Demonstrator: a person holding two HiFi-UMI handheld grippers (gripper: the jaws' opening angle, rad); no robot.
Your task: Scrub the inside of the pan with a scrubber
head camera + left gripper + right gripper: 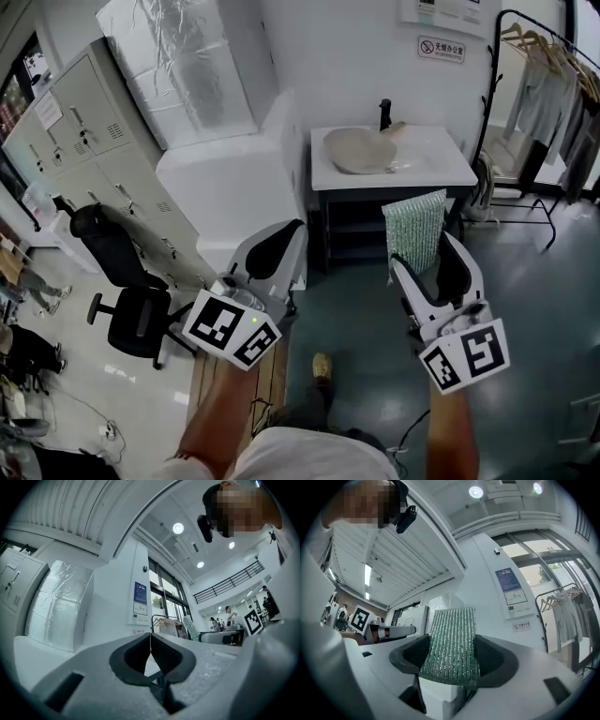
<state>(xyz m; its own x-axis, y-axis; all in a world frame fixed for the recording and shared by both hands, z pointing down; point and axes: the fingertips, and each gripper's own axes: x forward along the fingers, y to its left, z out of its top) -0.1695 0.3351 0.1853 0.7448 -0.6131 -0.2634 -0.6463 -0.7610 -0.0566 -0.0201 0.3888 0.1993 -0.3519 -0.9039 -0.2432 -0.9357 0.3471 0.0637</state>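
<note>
Pan (361, 150), beige, round, at 12 o'clock; green ribbed scrubber (414, 225) pinched in right gripper (451, 656), left gripper (150, 648) clenched empty: could skid unheld.

White counter (441, 167) (pan (359, 150) on it)

Green scrubber (413, 225), finely ribbed and flecked with silver, sits against the black pads of the white right gripper (452, 641). The left gripper (150, 641) is white too, with dark grey pads, and both cubes show black-and-white square markers. A pale beige pan (359, 150) is on the white table (441, 169), above a dark teal floor (525, 309).
</note>
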